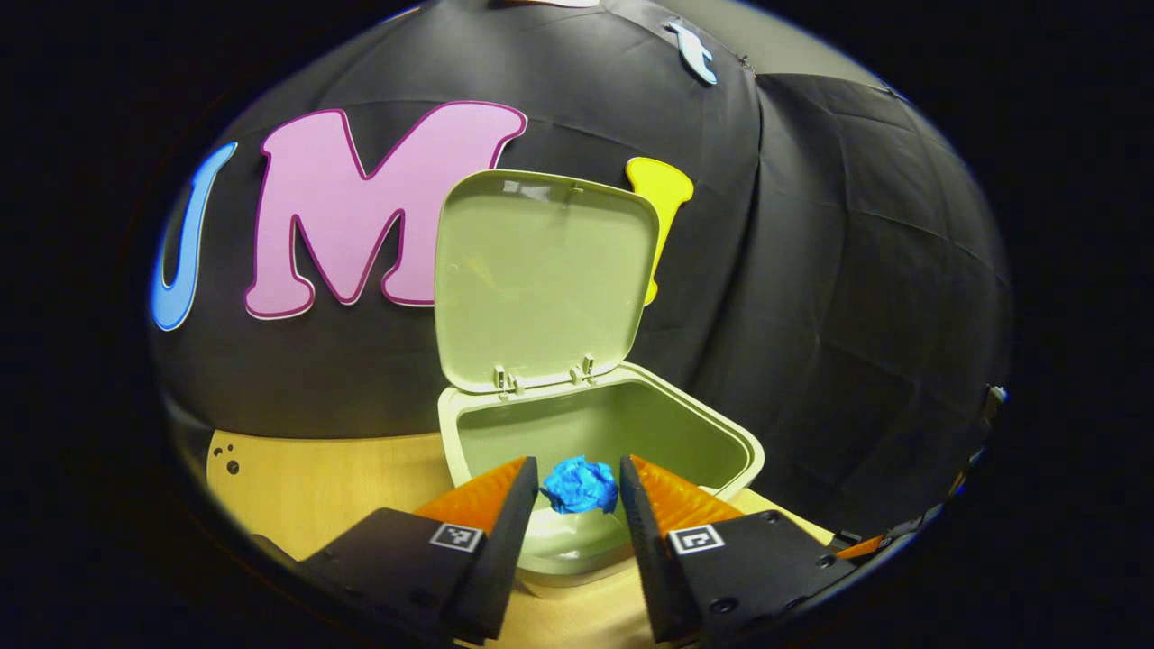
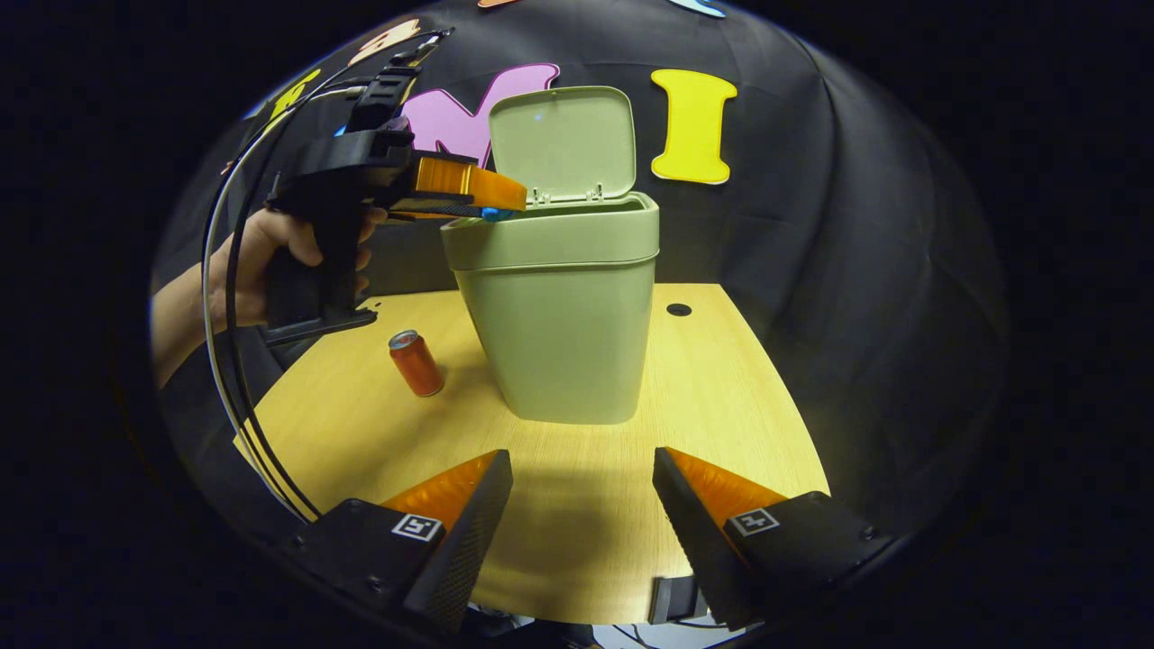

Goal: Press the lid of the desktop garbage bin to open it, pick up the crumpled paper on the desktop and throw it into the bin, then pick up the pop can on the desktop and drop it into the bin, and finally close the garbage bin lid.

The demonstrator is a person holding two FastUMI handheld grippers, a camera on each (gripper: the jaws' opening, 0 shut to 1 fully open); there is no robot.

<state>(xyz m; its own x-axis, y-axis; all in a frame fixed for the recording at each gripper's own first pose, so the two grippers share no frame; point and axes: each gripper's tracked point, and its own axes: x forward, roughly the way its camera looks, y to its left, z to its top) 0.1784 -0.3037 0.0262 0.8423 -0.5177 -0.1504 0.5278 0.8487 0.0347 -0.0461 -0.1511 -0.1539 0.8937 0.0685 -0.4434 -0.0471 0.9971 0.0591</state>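
The pale green bin [image 1: 739, 442] stands with its lid [image 1: 541, 279] raised upright. My left gripper [image 1: 580, 469] is shut on the blue crumpled paper [image 1: 580, 485], held just over the near rim of the bin's open mouth. In the right gripper view the bin [image 2: 559, 315] stands mid-table, and the left gripper [image 2: 509, 203], held by a hand [image 2: 270, 261], reaches over its left rim with a bit of blue paper [image 2: 494, 214] at its tips. An orange pop can [image 2: 416, 362] stands upright left of the bin. My right gripper [image 2: 581, 469] is open, low over the table's front.
The wooden table [image 2: 721, 406] has a small round hole [image 2: 678, 309] behind the bin on the right. Black cables [image 2: 230, 361] loop down from the left gripper past the table's left edge. The black cloth wall stands close behind the bin.
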